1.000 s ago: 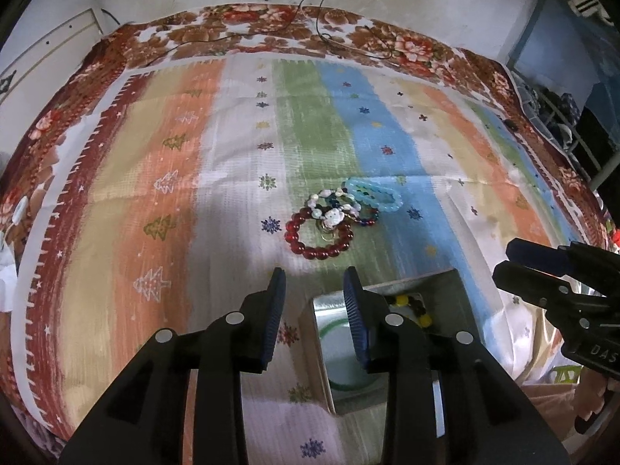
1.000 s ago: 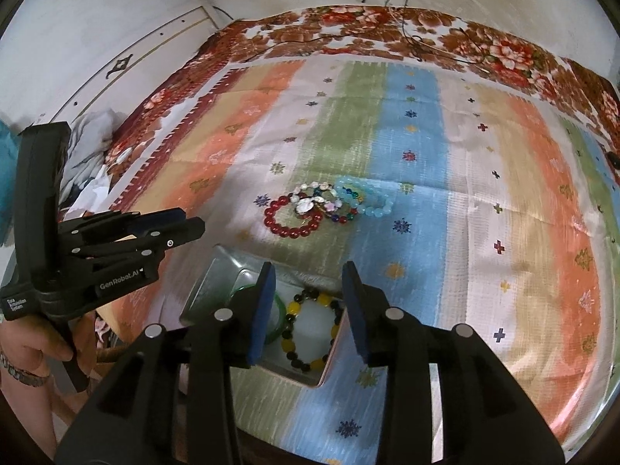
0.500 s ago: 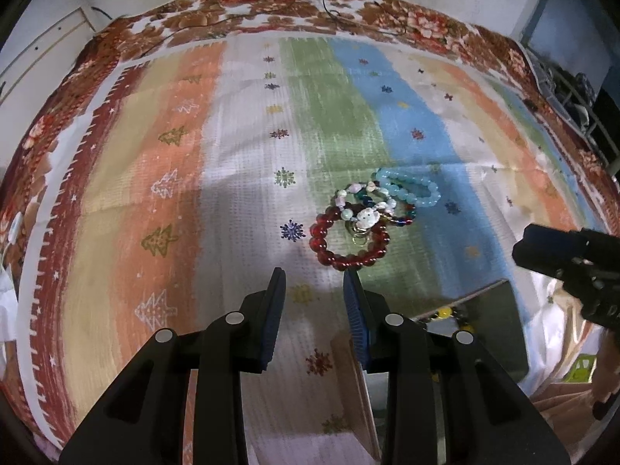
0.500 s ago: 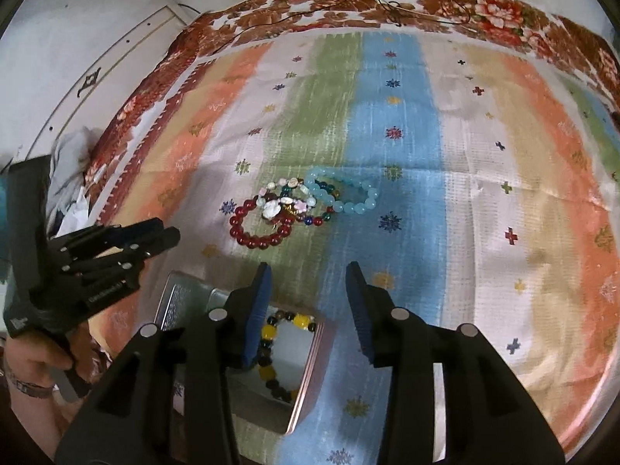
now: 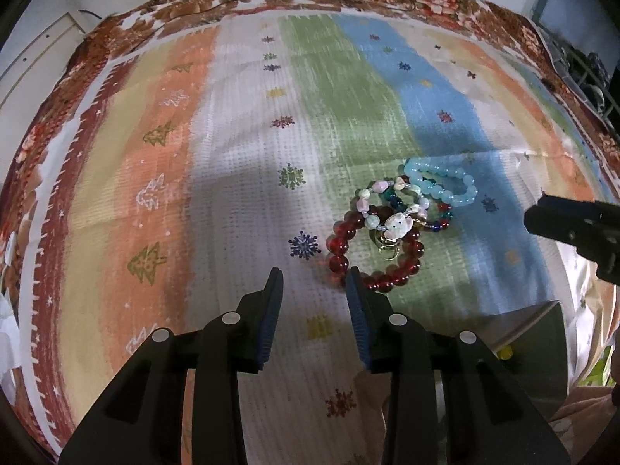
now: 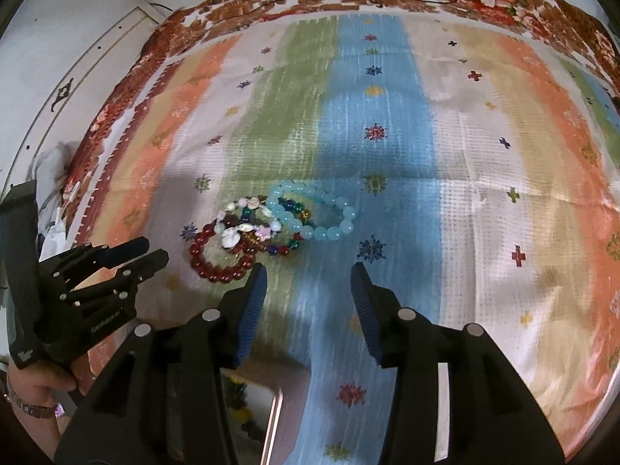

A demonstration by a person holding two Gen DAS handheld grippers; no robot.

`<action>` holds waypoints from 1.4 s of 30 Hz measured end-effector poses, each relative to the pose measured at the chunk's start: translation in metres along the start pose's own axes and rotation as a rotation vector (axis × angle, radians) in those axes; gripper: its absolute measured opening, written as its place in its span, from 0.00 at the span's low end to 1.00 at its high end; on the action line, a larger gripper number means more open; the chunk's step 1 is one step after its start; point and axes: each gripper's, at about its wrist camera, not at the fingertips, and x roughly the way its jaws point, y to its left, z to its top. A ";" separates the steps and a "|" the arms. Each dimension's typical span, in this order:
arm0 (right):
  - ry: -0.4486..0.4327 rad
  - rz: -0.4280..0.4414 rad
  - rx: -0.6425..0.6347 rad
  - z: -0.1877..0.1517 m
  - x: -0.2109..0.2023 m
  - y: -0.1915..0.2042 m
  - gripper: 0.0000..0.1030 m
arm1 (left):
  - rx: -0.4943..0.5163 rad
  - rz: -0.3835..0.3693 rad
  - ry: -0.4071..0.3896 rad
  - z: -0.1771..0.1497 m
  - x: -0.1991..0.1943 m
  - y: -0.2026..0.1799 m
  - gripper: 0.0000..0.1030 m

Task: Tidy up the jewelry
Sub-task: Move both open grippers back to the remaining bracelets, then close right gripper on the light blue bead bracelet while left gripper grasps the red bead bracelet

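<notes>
A pile of bead bracelets lies on the striped cloth: a dark red one [image 5: 403, 277] nearest, a pale blue one [image 5: 445, 188] behind, a shell bracelet with a white charm [image 5: 399, 224], and a multicoloured one [image 5: 440, 219]. My left gripper [image 5: 314, 286] hangs just left of the red bracelet, its jaws opening with nothing between them. In the right wrist view the red bracelet [image 6: 217, 269] and pale blue bracelet [image 6: 329, 228] lie ahead of my right gripper [image 6: 308, 275], whose jaws are opening and empty. The right finger of the left gripper overlaps the red beads' near edge.
An open metal tin [image 5: 542, 348] stands at the cloth's near edge, seen also in the right wrist view as the tin [image 6: 271, 407] with a dark and yellow bead bracelet [image 6: 238, 395] inside. A person's hand [image 6: 35, 391] holds the left gripper [image 6: 155, 250]. The cloth [image 6: 484, 155] spreads wide to the right.
Both grippers have come forward and down toward the bracelet pile, which looks larger now. The tin has slid to the bottom of both views. The right jaws stand visibly wider.
</notes>
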 end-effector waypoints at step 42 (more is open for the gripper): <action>0.091 -0.017 0.156 0.041 0.082 -0.036 0.40 | 0.157 -0.044 0.123 0.019 0.053 -0.013 0.40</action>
